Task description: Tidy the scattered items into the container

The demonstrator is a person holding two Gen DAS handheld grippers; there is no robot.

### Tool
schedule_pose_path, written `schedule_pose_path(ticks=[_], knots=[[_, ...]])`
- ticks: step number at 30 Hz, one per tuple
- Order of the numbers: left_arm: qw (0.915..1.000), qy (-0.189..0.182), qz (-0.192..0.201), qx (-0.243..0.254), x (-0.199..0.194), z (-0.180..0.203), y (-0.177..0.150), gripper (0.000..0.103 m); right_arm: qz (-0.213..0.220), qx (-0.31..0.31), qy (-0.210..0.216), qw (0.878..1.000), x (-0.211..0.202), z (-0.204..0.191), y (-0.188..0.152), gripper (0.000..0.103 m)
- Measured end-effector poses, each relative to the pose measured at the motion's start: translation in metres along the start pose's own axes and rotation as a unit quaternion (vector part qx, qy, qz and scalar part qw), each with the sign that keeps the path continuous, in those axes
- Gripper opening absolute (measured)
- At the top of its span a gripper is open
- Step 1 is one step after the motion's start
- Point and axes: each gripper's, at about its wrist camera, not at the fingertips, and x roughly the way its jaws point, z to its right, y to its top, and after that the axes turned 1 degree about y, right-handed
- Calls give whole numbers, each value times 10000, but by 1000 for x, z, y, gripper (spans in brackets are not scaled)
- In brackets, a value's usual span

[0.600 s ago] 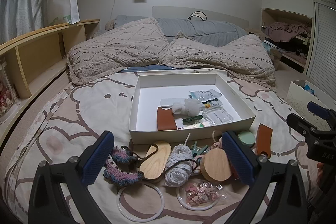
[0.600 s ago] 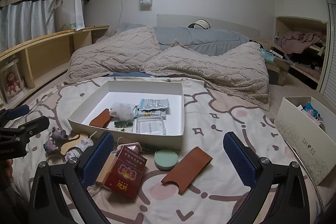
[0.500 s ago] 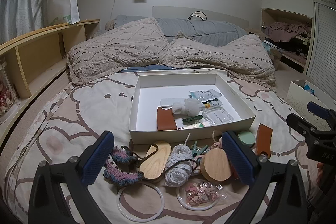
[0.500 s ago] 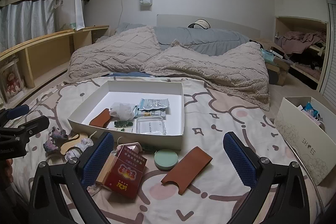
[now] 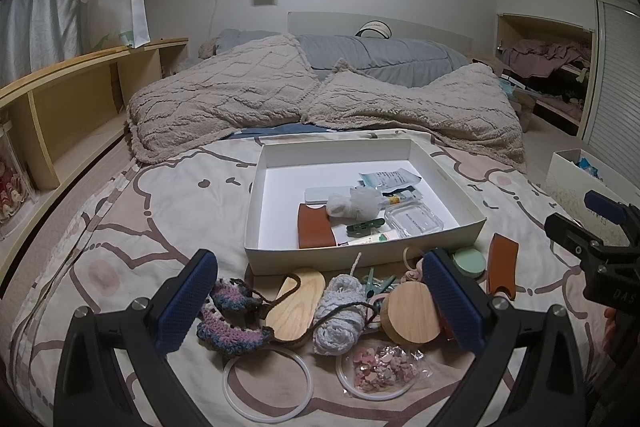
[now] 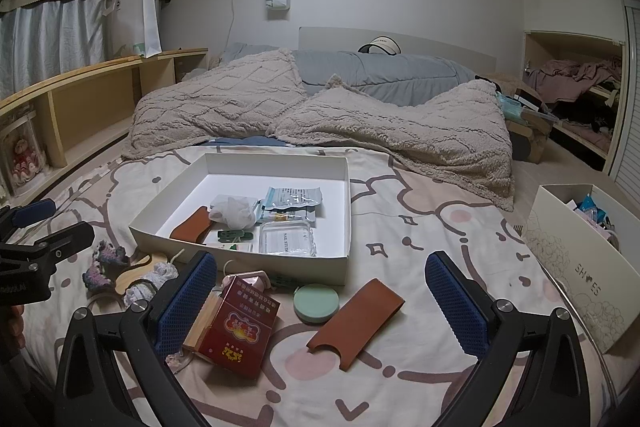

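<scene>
White cardboard box [image 5: 464, 203], open-topped, sits mid-bed in the left wrist view. It already holds a few things: brown leather sleeve, clear plastic case, foil packet, white mesh puff, green clip. Left tool [image 5: 320, 301] hangs over the clutter just in front of the box, jaws spread wide w/ nothing between the pads. Below it lie a crochet piece [image 5: 230, 319], wooden paddle [image 5: 298, 303], pale yarn ball [image 5: 340, 315], round wooden lid [image 5: 410, 317], two white rings and a bag of pink bits [image 5: 384, 367]. Right tool shows at the frame's right edge.

Right wrist view: right tool [image 6: 322, 301] is also fully open and empty, tilted down over a red cigarette pack [image 6: 238, 331], a mint-green round tin [image 6: 316, 303] and a second brown leather sleeve [image 6: 356, 319], all on the bedsheet just outside the box's near wall. A separate white shoe box [image 6: 580, 267] stands off to the right.

Vs. half a sec ago: nothing has shifted. Both tools hold the same pose and no item has moved. So it reads as a pause before the next pick; most items are still outside the box, and the task looks early.
</scene>
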Motion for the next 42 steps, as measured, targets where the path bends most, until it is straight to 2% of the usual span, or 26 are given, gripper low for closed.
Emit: schedule_pose_path(ticks=[26,35,42], knots=[[10000,20,-25,-16,-4,-1,3,103,-1,52,-10,10000,1,1,1,103],[9993,307,-87,-208,3,-23,4,103,-52,297,-124,9995,1,22,6,103],[9960,616,-334,-555,16,-53,-3,103,-157,627,-353,9973,11,50,2,103]])
